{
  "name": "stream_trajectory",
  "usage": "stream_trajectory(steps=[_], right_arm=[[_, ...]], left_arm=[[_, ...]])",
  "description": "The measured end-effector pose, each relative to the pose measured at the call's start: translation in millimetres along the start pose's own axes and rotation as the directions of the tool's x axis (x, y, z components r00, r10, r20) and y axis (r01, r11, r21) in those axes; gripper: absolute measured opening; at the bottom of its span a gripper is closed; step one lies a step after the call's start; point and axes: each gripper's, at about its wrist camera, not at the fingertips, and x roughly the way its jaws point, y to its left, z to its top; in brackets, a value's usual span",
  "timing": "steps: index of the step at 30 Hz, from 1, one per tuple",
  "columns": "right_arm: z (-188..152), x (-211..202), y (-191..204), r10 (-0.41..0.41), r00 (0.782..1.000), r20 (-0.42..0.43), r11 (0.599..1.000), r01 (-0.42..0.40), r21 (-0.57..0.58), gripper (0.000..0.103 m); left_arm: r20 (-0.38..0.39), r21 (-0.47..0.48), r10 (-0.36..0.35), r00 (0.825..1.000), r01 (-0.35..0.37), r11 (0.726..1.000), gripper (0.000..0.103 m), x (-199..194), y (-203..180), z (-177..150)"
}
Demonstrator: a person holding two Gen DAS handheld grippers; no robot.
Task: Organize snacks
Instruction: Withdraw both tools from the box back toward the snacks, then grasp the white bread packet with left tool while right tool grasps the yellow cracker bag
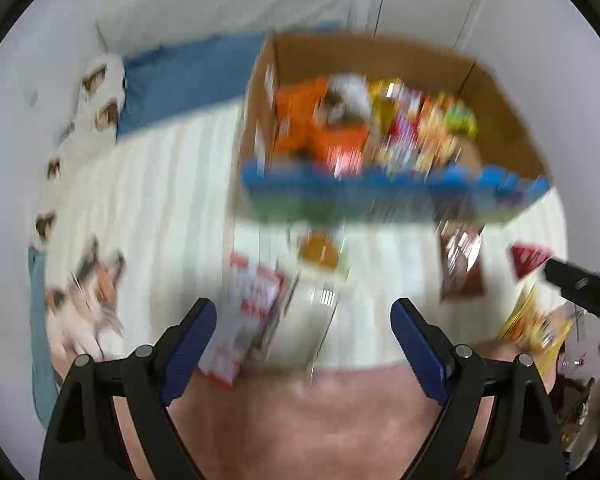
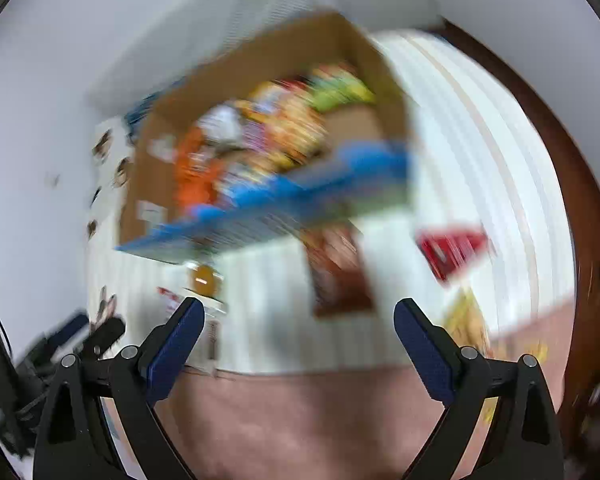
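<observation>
Both my left hand-held gripper [image 1: 304, 320] and right hand-held gripper [image 2: 299, 318] gape wide, empty, at frame bottom, below a blurred brown cardboard box [image 1: 380, 54] of colourful snack packets [image 1: 380, 120] on the white striped bed [image 1: 160, 200].

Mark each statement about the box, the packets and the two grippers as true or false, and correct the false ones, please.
1. The box is empty. False: it holds many snack packets.
2. The left gripper is open and holds nothing. True.
3. All snacks are already in the box. False: some lie outside on the striped sheet, such as a red packet.
4. The right gripper is shut on a packet. False: its jaws stand open and empty.
5. A brown packet lies in front of the box. True.
</observation>
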Motion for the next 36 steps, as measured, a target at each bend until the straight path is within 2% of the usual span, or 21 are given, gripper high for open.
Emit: stream_trajectory(steps=[3, 6, 8, 12, 14, 16, 17, 18, 19, 20, 21, 22, 23, 24, 25, 26, 29, 30, 32, 34, 36], right_arm=[[-22, 15, -59, -0.051, 0.998, -0.04, 0.986, 0.057, 0.159, 0.098], [-37, 20, -92, -0.117, 0.991, -0.067, 0.975, 0.127, 0.184, 0.098], [-42, 19, -99, -0.158, 0.985, -0.072, 0.978, 0.166, 0.127, 0.098], [-46, 19, -81, -0.277, 0.959, -0.059, 0.953, 0.267, -0.143, 0.098], [-50, 29, -64, -0.365, 0.929, -0.059, 0.888, 0.328, -0.322, 0.098], [-57, 44, -49, -0.449, 0.893, -0.042, 0.791, 0.375, -0.483, 0.098], [-63, 56, -42, -0.501, 0.865, -0.039, 0.722, 0.392, -0.571, 0.098], [-66, 65, -40, -0.537, 0.843, -0.037, 0.677, 0.404, -0.615, 0.098], [-70, 77, -40, -0.583, 0.811, -0.041, 0.627, 0.417, -0.658, 0.098], [-72, 86, -42, -0.613, 0.788, -0.052, 0.597, 0.42, -0.684, 0.098], [-73, 97, -46, -0.628, 0.774, -0.08, 0.595, 0.411, -0.691, 0.097], [-72, 103, -50, -0.628, 0.77, -0.108, 0.612, 0.403, -0.681, 0.093], [-69, 107, -56, -0.608, 0.78, -0.151, 0.658, 0.388, -0.645, 0.076], [-64, 107, -62, -0.565, 0.802, -0.195, 0.721, 0.364, -0.589, 0.066], [-57, 105, -69, -0.499, 0.833, -0.24, 0.799, 0.335, -0.499, 0.063], [-51, 101, -76, -0.426, 0.865, -0.266, 0.861, 0.297, -0.413, 0.063], [-35, 90, -87, -0.209, 0.933, -0.293, 0.971, 0.163, -0.173, 0.063], [-30, 88, -91, -0.099, 0.95, -0.296, 0.994, 0.083, -0.065, 0.063], [-24, 87, -93, -0.01, 0.957, -0.289, 0.999, 0.021, 0.036, 0.063], [-21, 91, -91, -0.005, 0.957, -0.291, 0.998, 0.022, 0.056, 0.066], [-23, 93, -90, 0.0, 0.955, -0.297, 0.997, 0.023, 0.074, 0.076]], left_arm=[[-0.065, -0.02, 0.011, 0.998, -0.012, 1.0, 0.089, 30, 4, -20], [-0.115, 0.0, 0.025, 0.993, -0.025, 1.0, 0.089, 53, 2, -35], [-0.136, 0.042, 0.046, 0.99, -0.041, 0.998, 0.089, 65, -4, -42], [-0.17, 0.12, 0.08, 0.982, -0.059, 0.991, 0.089, 83, -16, -46], [-0.18, 0.154, 0.093, 0.979, -0.065, 0.986, 0.089, 90, -22, -45], [-0.184, 0.178, 0.102, 0.978, -0.069, 0.982, 0.089, 95, -29, -44], [-0.187, 0.189, 0.107, 0.976, -0.071, 0.979, 0.089, 97, -31, -44], [-0.19, 0.196, 0.108, 0.976, -0.07, 0.978, 0.089, 99, -33, -43], [-0.19, 0.201, 0.11, 0.976, -0.07, 0.977, 0.089, 100, -35, -42], [-0.19, 0.205, 0.113, 0.975, -0.073, 0.976, 0.089, 102, -37, -42], [-0.192, 0.208, 0.116, 0.975, -0.075, 0.975, 0.089, 103, -38, -41], [-0.194, 0.208, 0.115, 0.974, -0.074, 0.975, 0.089, 103, -39, -41], [-0.195, 0.203, 0.113, 0.974, -0.073, 0.977, 0.089, 103, -39, -41], [-0.195, 0.194, 0.11, 0.975, -0.071, 0.978, 0.089, 103, -38, -41], [-0.194, 0.183, 0.104, 0.975, -0.068, 0.981, 0.089, 102, -36, -39], [-0.194, 0.167, 0.094, 0.977, -0.062, 0.984, 0.089, 101, -33, -37], [-0.206, 0.108, 0.05, 0.977, -0.028, 0.994, 0.089, 100, -19, -30], [-0.21, 0.088, 0.032, 0.977, -0.013, 0.996, 0.089, 102, -16, -26], [-0.219, 0.065, 0.013, 0.976, 0.001, 0.998, 0.089, 108, -11, -19], [-0.23, 0.056, -0.007, 0.973, 0.021, 0.998, 0.089, 116, -9, -11], [-0.237, 0.05, -0.02, 0.971, 0.033, 0.998, 0.079, 122, -9, -7]])
